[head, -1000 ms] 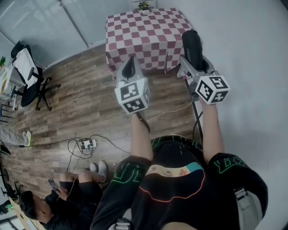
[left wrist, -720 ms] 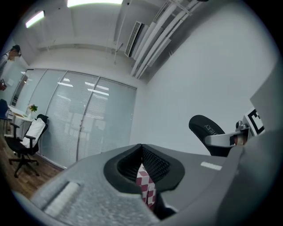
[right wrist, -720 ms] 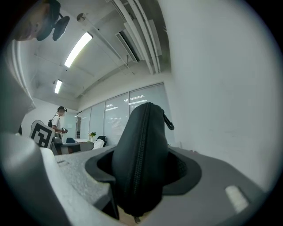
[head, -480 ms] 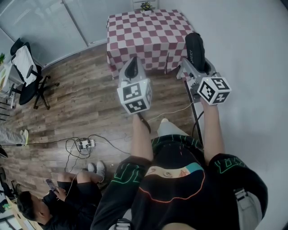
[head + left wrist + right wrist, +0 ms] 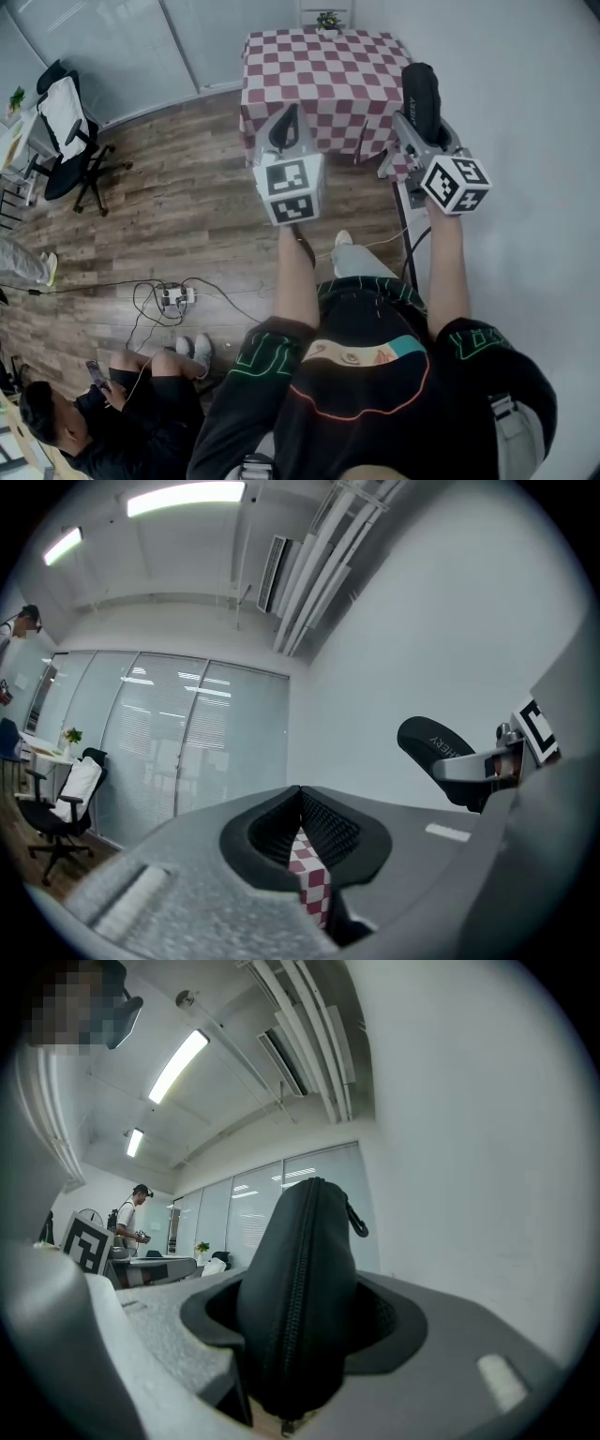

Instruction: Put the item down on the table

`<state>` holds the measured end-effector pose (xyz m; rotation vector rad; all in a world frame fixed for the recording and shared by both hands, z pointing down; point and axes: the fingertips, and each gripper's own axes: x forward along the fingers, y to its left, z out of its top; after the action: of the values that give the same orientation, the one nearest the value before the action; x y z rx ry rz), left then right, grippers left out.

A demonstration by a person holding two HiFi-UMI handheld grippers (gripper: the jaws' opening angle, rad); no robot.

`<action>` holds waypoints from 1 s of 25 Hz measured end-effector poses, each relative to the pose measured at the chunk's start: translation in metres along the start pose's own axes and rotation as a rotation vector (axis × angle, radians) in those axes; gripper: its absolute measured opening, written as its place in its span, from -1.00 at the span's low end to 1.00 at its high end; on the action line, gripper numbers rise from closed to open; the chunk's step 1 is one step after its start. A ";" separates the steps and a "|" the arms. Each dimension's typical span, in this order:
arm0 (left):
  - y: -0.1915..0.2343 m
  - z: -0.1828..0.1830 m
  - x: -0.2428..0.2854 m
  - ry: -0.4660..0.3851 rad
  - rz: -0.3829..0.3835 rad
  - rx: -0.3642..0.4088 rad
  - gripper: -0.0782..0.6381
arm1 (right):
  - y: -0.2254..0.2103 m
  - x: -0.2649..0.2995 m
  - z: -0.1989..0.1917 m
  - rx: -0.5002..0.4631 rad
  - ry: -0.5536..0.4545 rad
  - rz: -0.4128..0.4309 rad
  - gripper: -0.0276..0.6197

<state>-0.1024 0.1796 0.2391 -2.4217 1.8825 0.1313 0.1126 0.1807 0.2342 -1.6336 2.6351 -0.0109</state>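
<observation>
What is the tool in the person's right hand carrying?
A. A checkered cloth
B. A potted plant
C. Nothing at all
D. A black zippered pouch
D: the right gripper view shows a black zippered pouch standing clamped between the jaws of the right gripper, its zip running up the front.
</observation>
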 end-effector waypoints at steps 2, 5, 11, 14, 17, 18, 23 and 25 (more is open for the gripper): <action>0.009 0.000 0.004 0.000 0.016 -0.005 -0.76 | 0.001 0.007 0.003 -0.006 -0.004 0.010 -0.07; 0.023 0.002 0.009 -0.002 0.051 -0.015 -0.76 | -0.001 0.015 0.008 -0.012 -0.011 0.019 -0.07; 0.022 -0.005 0.040 0.005 0.035 -0.011 -0.76 | -0.032 0.029 0.013 -0.001 -0.046 -0.044 -0.07; 0.019 -0.010 0.064 0.008 0.031 -0.006 -0.76 | -0.057 0.043 0.010 0.020 -0.048 -0.059 -0.07; 0.015 -0.018 0.098 0.014 0.017 0.008 -0.76 | -0.079 0.068 0.006 0.034 -0.060 -0.062 -0.07; 0.016 -0.024 0.109 0.025 0.015 0.013 -0.76 | -0.086 0.079 0.000 0.045 -0.058 -0.061 -0.07; 0.023 -0.054 0.169 0.086 0.020 0.000 -0.76 | -0.123 0.139 -0.028 0.088 -0.008 -0.058 -0.07; 0.025 -0.076 0.188 0.127 0.031 -0.023 -0.76 | -0.137 0.160 -0.039 0.096 0.009 -0.058 -0.07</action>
<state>-0.0788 -0.0158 0.2935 -2.4719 1.9809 0.0010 0.1625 -0.0243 0.2721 -1.6821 2.5499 -0.1446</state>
